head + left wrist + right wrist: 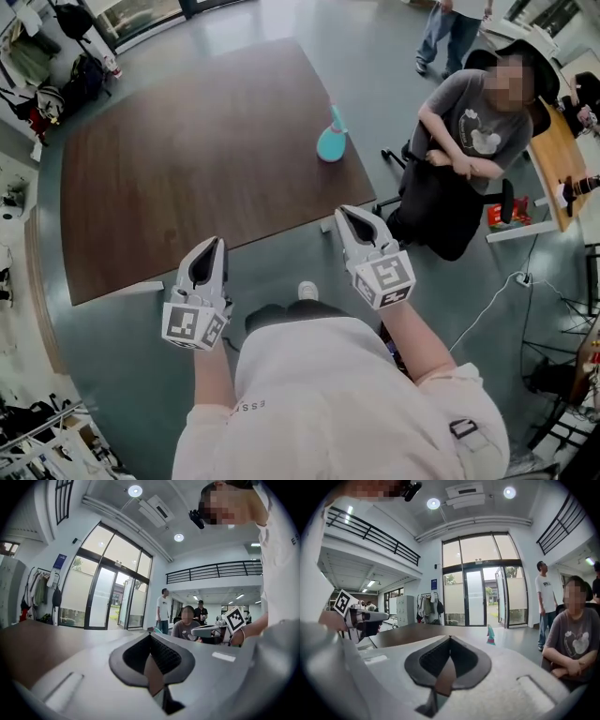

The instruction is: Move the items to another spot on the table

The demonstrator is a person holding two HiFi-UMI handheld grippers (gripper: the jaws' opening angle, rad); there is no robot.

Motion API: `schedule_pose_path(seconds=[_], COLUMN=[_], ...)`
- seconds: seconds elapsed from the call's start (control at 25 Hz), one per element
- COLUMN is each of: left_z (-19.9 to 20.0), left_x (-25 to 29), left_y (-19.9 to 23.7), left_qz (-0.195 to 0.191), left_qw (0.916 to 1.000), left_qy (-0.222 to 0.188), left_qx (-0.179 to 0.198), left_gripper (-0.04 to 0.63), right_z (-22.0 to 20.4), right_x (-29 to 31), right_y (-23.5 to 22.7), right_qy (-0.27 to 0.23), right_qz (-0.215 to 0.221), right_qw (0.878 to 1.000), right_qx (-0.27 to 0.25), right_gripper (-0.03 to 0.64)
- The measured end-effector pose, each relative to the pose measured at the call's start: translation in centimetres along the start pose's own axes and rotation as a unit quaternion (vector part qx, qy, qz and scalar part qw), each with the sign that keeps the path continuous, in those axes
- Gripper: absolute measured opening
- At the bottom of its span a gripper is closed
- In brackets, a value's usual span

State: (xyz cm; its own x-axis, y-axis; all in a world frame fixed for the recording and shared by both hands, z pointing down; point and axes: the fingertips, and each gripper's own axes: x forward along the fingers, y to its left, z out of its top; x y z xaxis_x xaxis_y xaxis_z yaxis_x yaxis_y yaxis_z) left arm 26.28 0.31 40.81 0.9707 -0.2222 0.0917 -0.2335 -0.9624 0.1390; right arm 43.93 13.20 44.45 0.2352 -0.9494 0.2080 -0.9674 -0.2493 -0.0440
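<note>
A teal bottle-shaped item stands on the brown table near its far right edge; in the right gripper view this teal item shows small, ahead and to the right. My left gripper hovers at the table's near edge, jaws together and empty. My right gripper is held just off the table's near right corner, also shut with nothing in it. In each gripper view the jaws meet at the tips: the left gripper and the right gripper.
A person sits on a chair right of the table, arms folded. Another person stands farther back. A wooden desk with cables lies at the far right. Bags and clutter line the left wall.
</note>
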Motion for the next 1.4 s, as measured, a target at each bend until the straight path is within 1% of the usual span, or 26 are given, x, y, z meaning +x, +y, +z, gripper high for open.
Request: schedule_pose_path(seconds=[0.12, 0.16, 0.32, 0.4, 0.56, 0.64, 0.76, 0.88, 1.0, 1.12, 1.16, 1.2, 1.24, 1.32, 1.4], left_z=[0.1, -0.1, -0.6, -0.8, -0.9, -1.0, -1.5, -1.9, -2.4, -3.2, -3.4, -3.6, -3.8, -4.0, -4.1], left_x=[4.1, 5.3, 10.2, 12.7, 17.8, 20.2, 23.1, 25.8, 27.6, 28.3, 28.4, 28.5, 28.6, 28.5, 28.1], left_y=[-0.9, -1.0, -1.0, -1.0, -0.5, 0.3, 2.0, 4.0, 5.0, 5.7, 5.9, 6.0, 6.2, 6.3, 6.3], left_qz=[-0.026, -0.032, -0.055, -0.074, -0.112, -0.12, -0.118, -0.116, -0.125, -0.128, -0.129, -0.13, -0.131, -0.131, -0.13], left_qw=[0.9995, 0.9992, 0.9977, 0.9964, 0.9924, 0.9912, 0.9905, 0.9899, 0.9881, 0.9872, 0.9869, 0.9866, 0.9862, 0.9859, 0.986], left_qy=[0.009, 0.013, 0.029, 0.034, 0.05, 0.055, 0.067, 0.07, 0.071, 0.084, 0.087, 0.09, 0.092, 0.093, 0.094], left_qx=[-0.017, -0.02, -0.026, -0.024, -0.009, -0.012, -0.024, -0.042, -0.056, -0.045, -0.042, -0.042, -0.044, -0.046, -0.045], left_gripper=[0.017, 0.017, 0.017, 0.017, 0.017, 0.017, 0.017, 0.017, 0.017, 0.017, 0.017, 0.017, 0.017, 0.017, 0.017], right_z=[0.5, 0.6, 0.2, -0.5, -1.6, -1.6, -2.1, -2.7, -3.5, -4.8, -5.1, -5.3, -5.4, -5.6, -5.6], right_x=[1.4, 1.9, 4.0, 5.2, 8.3, 10.1, 12.5, 15.4, 17.6, 18.8, 19.1, 19.3, 19.3, 19.3, 19.0], right_y=[-3.2, -4.1, -7.5, -8.9, -11.5, -13.1, -14.9, -16.5, -17.1, -17.0, -16.9, -16.8, -16.7, -16.7, -16.9], right_qy=[-0.001, -0.001, 0.004, 0.017, 0.039, 0.038, 0.047, 0.057, 0.062, 0.073, 0.076, 0.079, 0.082, 0.085, 0.086], right_qz=[-0.017, -0.019, -0.034, -0.041, -0.047, -0.052, -0.065, -0.075, -0.076, -0.075, -0.074, -0.072, -0.071, -0.068, -0.068], right_qw=[1.0, 1.0, 0.999, 0.999, 0.998, 0.998, 0.996, 0.994, 0.993, 0.992, 0.992, 0.992, 0.992, 0.993, 0.993], right_qx=[0.003, 0.007, 0.022, 0.026, 0.016, 0.017, 0.028, 0.055, 0.067, 0.074, 0.072, 0.066, 0.059, 0.048, 0.047], right_gripper=[-0.008, 0.017, 0.058, 0.103, 0.161, 0.201, 0.222, 0.235, 0.236, 0.236, 0.227, 0.203, 0.136, 0.129, 0.127])
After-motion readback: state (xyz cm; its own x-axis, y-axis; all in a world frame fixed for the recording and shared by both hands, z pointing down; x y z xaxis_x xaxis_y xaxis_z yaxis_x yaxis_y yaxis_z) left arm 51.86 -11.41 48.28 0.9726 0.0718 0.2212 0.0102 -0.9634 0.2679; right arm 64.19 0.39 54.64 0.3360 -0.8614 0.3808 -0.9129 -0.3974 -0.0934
